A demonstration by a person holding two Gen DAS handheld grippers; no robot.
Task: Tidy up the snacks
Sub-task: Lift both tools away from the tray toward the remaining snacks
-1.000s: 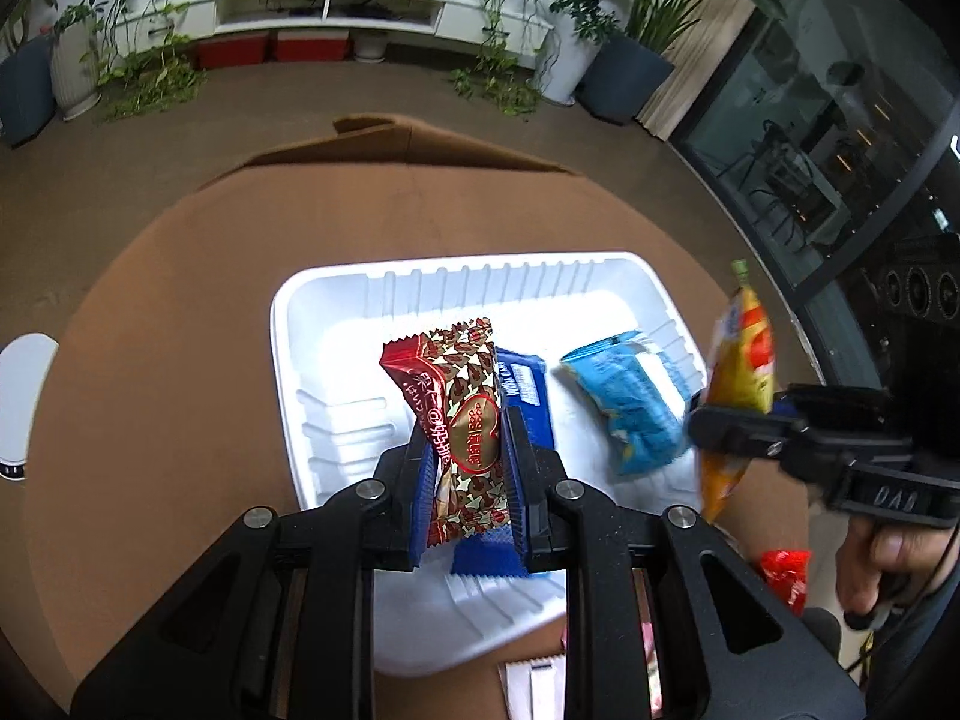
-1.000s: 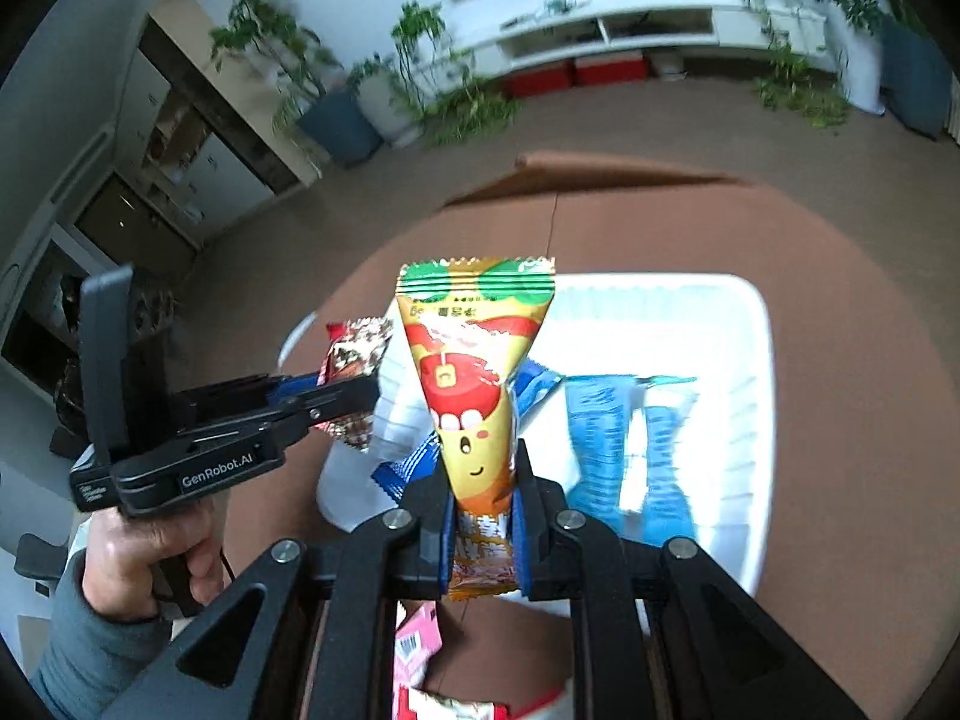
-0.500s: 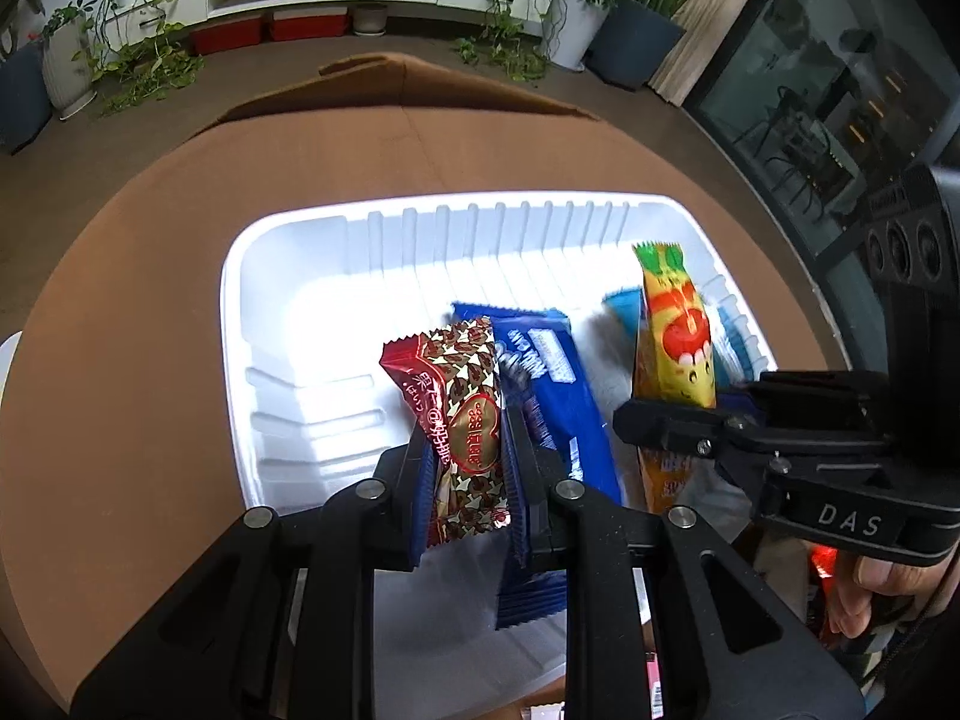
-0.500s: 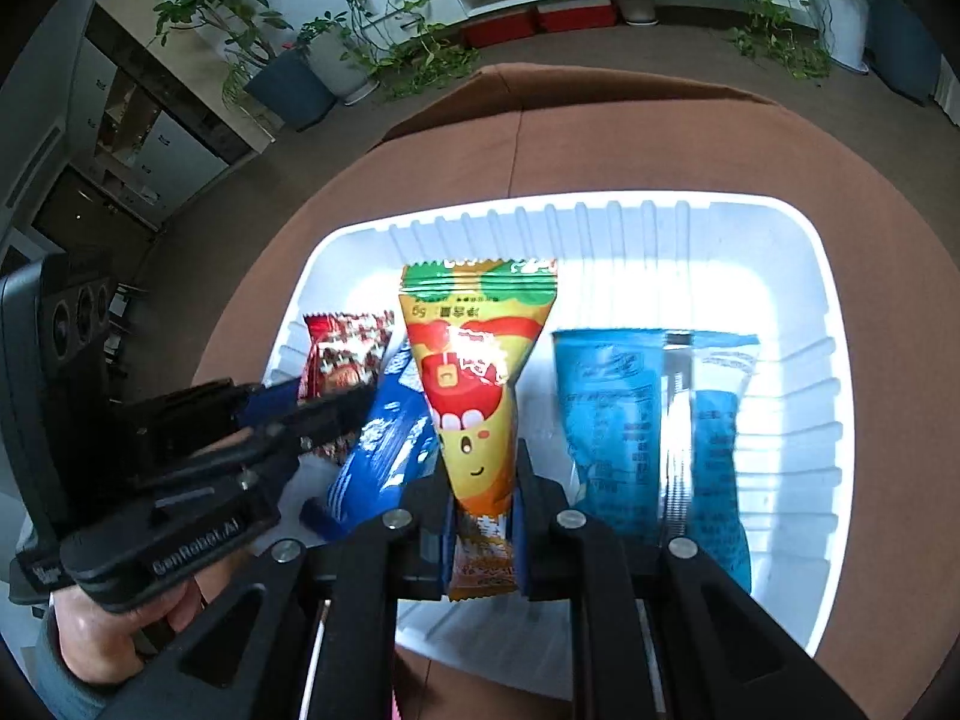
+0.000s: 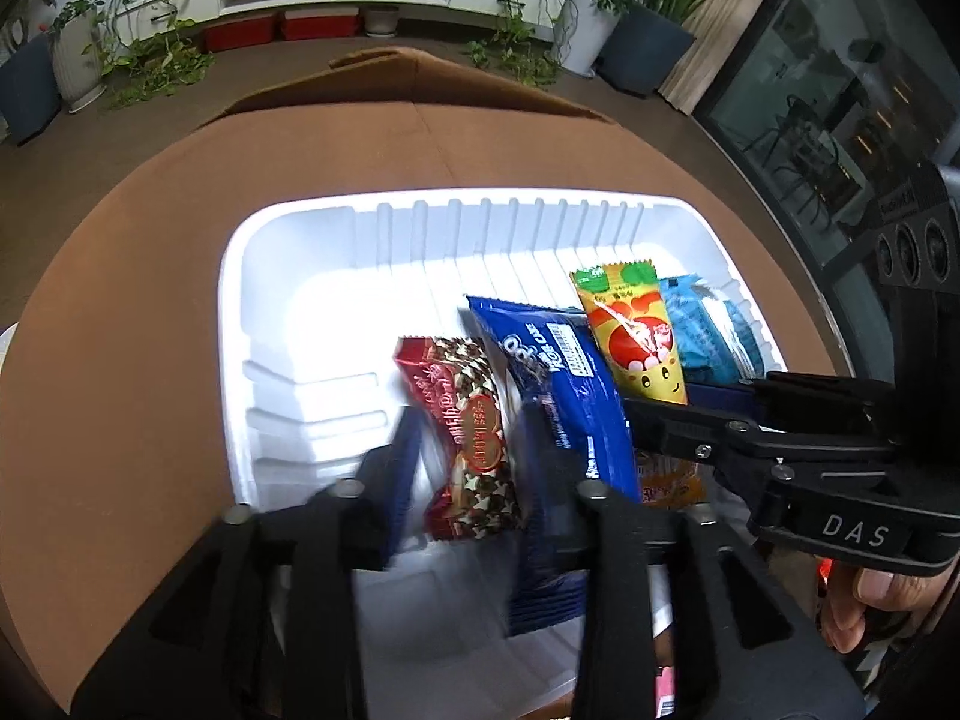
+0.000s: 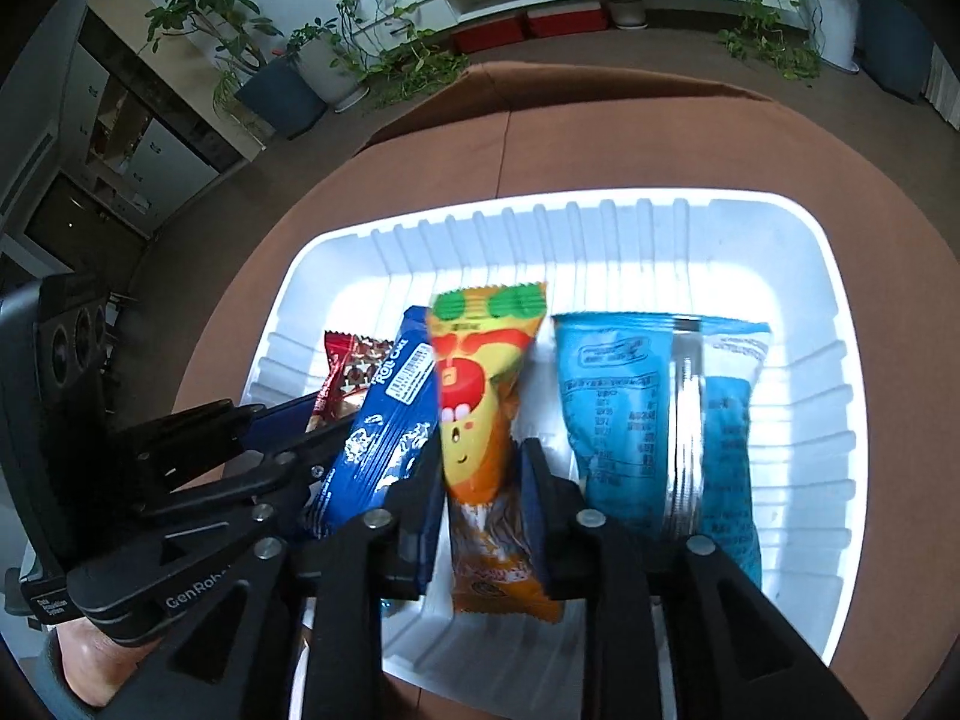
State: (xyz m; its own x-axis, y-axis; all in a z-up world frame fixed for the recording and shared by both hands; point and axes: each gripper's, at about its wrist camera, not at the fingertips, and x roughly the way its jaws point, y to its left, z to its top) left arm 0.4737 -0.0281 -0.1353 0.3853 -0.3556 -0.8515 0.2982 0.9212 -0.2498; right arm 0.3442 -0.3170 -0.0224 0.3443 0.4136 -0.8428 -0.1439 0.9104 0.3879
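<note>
A white ribbed tray (image 5: pixel 288 276) holds a row of snacks. My left gripper (image 5: pixel 471 450) is low in the tray and its jaws are opening. The red-brown chocolate pack (image 5: pixel 468 438) lies between the blurred fingers, with gaps on both sides. A dark blue roll-cake pack (image 5: pixel 564 384) lies just right of it. My right gripper (image 6: pixel 480 474) is also opening, and the orange-yellow cartoon snack (image 6: pixel 474 408) stands loose between its fingers. Two light blue packs (image 6: pixel 612 408) lie to its right. In each wrist view the other gripper (image 5: pixel 660 405) (image 6: pixel 324 420) appears beside the packs.
The tray (image 6: pixel 810 276) rests on a round brown tabletop (image 5: pixel 150 300) with a cardboard flap (image 5: pixel 420 78) at the back. A pink pack (image 5: pixel 663 684) and a red pack (image 5: pixel 825 570) lie at the near edge. Hands (image 5: pixel 870 600) (image 6: pixel 90 654) hold the grippers. Potted plants and a white shelf stand beyond.
Both grippers came down into the tray with their snacks. Their jaws, shut on the red-brown pack and the orange-yellow snack before, have now spread apart.
</note>
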